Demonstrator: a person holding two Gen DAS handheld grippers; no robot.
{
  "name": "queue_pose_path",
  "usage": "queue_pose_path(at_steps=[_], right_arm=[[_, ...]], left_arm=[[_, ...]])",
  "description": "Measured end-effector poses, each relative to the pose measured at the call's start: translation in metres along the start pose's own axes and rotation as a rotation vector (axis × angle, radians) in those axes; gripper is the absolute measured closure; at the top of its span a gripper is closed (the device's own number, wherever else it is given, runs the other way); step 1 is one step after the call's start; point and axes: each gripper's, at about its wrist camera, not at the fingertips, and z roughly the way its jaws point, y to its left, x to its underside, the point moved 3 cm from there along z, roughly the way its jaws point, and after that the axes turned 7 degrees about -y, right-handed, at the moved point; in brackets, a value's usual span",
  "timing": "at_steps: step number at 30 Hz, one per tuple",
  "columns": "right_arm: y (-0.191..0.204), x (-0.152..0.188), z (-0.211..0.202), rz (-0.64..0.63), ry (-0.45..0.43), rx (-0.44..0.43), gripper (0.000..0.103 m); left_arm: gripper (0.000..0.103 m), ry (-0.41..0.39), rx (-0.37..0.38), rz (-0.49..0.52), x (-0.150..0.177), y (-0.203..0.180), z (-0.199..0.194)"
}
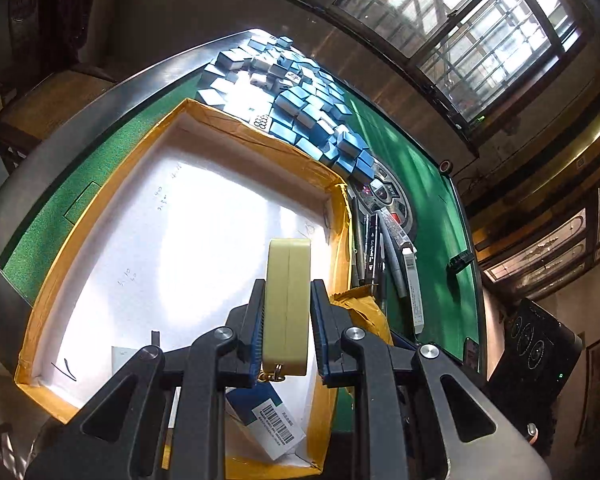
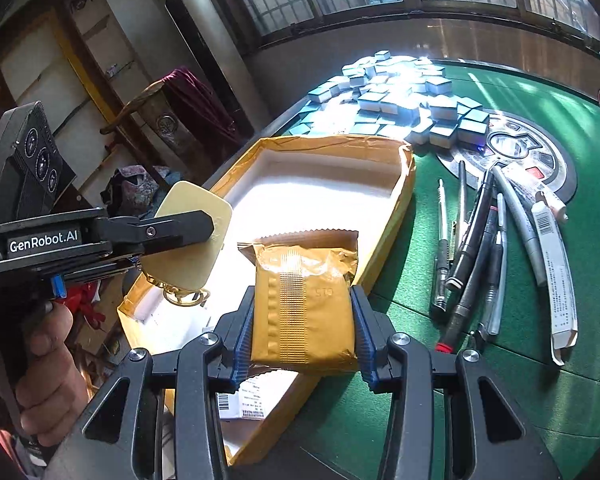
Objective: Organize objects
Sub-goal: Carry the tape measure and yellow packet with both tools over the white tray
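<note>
Right tongs (image 2: pixel 303 316) clamp a golden foil packet (image 2: pixel 306 300); left tongs (image 1: pixel 287 312) pinch a cream case (image 1: pixel 287 300) over the taped box (image 1: pixel 100 216), which holds a barcoded carton (image 1: pixel 268 420). Mahjong tiles (image 1: pixel 300 96) heap at twelve o'clock on the tabletop (image 1: pixel 428 184).

My left gripper (image 1: pixel 287 312) holds a case (image 1: pixel 287 300) on edge over the box (image 2: pixel 404 184), above its near end. My right gripper (image 2: pixel 303 320) holds a packet (image 2: pixel 306 300) over the box's right wall. A labelled carton (image 1: pixel 274 426) lies in the box's near corner. Behind the box is a heap of tiles (image 2: pixel 396 100). Right of it pens (image 2: pixel 476 248) lie fanned on the table (image 2: pixel 540 380), with a long carton (image 2: pixel 556 272) at their right.
</note>
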Motion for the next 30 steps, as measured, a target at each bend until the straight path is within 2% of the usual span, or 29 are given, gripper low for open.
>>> queue_pose_path(at_steps=[4, 14, 22, 30], right_arm=[[0.009, 0.001, 0.022, -0.014, 0.039, 0.011, 0.064], [0.022, -0.005, 0.044, -0.075, 0.07, 0.078, 0.064], [0.036, 0.0, 0.065, -0.145, 0.123, 0.13, 0.064], [0.038, 0.007, 0.083, -0.177, 0.175, 0.193, 0.064]], left_arm=[[0.085, 0.016, -0.062, -0.01, 0.0, 0.018, 0.013], [0.085, 0.022, -0.149, 0.029, 0.001, 0.034, 0.023], [0.085, 0.028, -0.188, 0.037, -0.002, 0.048, 0.028], [0.085, 0.068, -0.21, 0.042, 0.002, 0.057, 0.039]])
